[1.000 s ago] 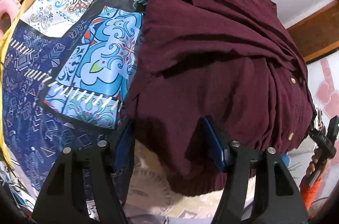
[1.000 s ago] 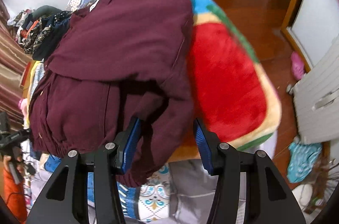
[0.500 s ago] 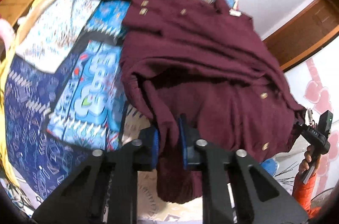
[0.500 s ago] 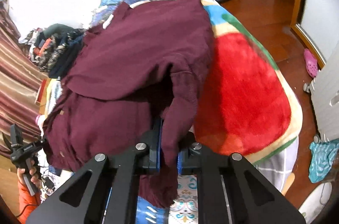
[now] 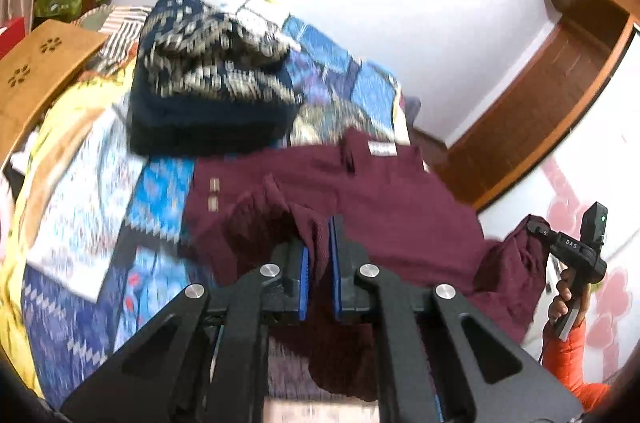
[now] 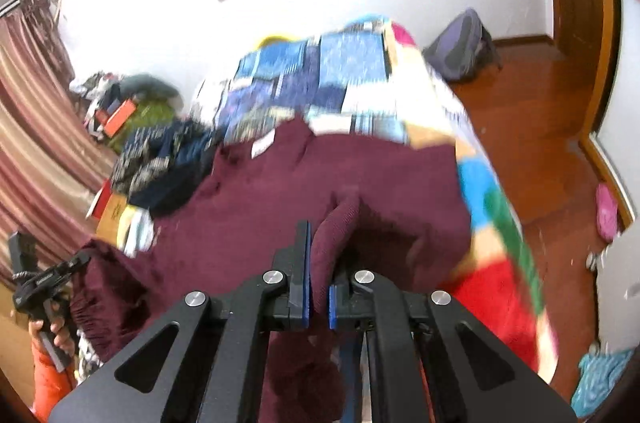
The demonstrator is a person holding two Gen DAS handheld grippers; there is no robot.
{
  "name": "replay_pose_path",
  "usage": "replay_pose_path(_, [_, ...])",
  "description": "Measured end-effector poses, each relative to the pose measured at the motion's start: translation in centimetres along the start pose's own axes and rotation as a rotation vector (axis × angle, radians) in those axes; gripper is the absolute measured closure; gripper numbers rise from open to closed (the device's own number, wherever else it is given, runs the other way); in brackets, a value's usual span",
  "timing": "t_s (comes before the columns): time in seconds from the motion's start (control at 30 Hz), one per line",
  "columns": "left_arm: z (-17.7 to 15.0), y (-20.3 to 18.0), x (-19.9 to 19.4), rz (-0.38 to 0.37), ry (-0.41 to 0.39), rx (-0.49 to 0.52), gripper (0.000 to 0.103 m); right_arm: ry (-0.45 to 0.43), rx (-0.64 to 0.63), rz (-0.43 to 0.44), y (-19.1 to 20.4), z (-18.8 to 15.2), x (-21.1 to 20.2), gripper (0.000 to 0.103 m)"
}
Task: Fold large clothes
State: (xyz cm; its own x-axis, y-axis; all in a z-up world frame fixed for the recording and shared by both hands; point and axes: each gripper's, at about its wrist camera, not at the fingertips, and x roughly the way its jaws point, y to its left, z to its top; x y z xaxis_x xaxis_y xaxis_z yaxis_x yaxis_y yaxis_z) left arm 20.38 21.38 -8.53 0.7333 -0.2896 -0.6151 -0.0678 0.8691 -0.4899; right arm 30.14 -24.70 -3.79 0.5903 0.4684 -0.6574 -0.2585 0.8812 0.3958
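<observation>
Across the bed's patchwork quilt (image 5: 320,83) lies the large maroon button-up garment (image 5: 392,207), its near hem raised off the bed's near edge because left gripper (image 5: 318,263) and right gripper (image 6: 318,275) jaws each clench a fold, apparently to carry it over.

Left gripper (image 5: 318,277) fingers (image 5: 301,279) clamped on maroon garment (image 5: 384,207) fold.

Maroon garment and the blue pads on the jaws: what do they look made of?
The maroon garment looks like soft, matte woven cloth, perhaps corduroy or cotton: faint ribbing shows where it bunches between the left gripper jaws, and it drapes limply. The blue pads on the right gripper look like smooth rubber or foam; the frames leave that open.
</observation>
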Motion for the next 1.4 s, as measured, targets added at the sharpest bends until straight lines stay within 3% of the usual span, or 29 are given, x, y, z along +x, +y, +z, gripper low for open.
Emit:
replay_pose_path(0.17, [4.3,2.0,4.4,0.041,-0.021,-0.031,0.095,-0.048,0.035,-0.037,-1.6,5.5,3.3,0.098])
replay_pose_path(0.37, [7.7,5.4,10.8,0.101,-0.033,-0.083,0.095,-0.031,0.054,-0.114,-3.6,9.3,9.4,0.098])
replay_pose_path(0.47, [8.1,7.1,14.2,0.131,0.012,-0.111,0.095,0.019,0.079,-0.147,-5.2,9.6,12.9,0.098])
replay_pose_path(0.63, [6.9,7.5,18.4,0.226,0.127,-0.046,0.095,0.1,0.104,-0.186,-7.0,8.4,16.3,0.098])
replay_pose_path(0.83, [6.7,4.7,17.1,0.308,0.141,0.083,0.093,0.135,0.053,-0.203,-6.2,8.6,15.4,0.09])
replay_pose_path(0.9, [6.9,3.1,15.9,0.336,0.125,0.137,0.088,0.156,0.007,-0.215,-5.2,9.0,14.6,0.087])
replay_pose_path(0.97, [7.2,2.0,14.6,0.351,0.098,0.176,0.073,0.157,-0.047,-0.227,-3.9,9.1,13.5,0.082])
replay_pose_path(1.07, [7.1,0.0,12.1,0.342,0.048,0.229,0.059,0.135,-0.128,-0.238,-1.7,8.8,11.7,0.071])
replay_pose_path(1.17, [6.6,-2.2,10.6,0.334,0.026,0.274,0.052,0.076,-0.19,-0.251,0.3,8.2,9.6,0.052])
replay_pose_path(1.27, [5.6,-4.2,9.8,0.324,0.031,0.317,0.044,0.021,-0.219,-0.234,1.9,7.8,8.0,0.042])
replay_pose_path(1.4, [3.4,-6.3,9.7,0.288,0.068,0.347,0.037,0.019,-0.231,-0.178,3.7,7.0,6.9,0.04])
